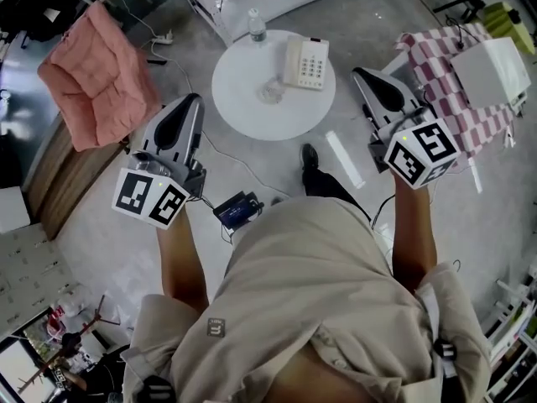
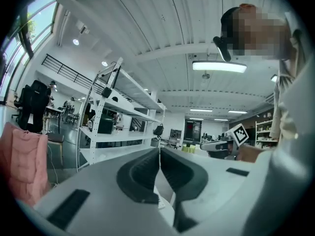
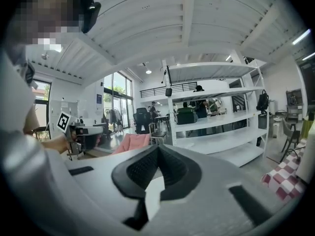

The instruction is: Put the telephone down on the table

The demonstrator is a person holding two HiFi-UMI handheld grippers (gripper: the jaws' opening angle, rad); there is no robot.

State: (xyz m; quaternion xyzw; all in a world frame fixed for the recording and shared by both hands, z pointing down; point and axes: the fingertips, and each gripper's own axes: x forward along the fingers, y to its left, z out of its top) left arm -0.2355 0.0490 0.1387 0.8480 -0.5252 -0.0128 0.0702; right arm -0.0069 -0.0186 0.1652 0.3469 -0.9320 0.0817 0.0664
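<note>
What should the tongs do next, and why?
Probably just rest: the telephone already sits on the round table, and the left tongs and right tongs are both shut, empty and clear of it, so nothing seems left to do.

Left tool (image 1: 195, 101) and right tool (image 1: 358, 74) point level, jaws together, nothing between them.
</note>
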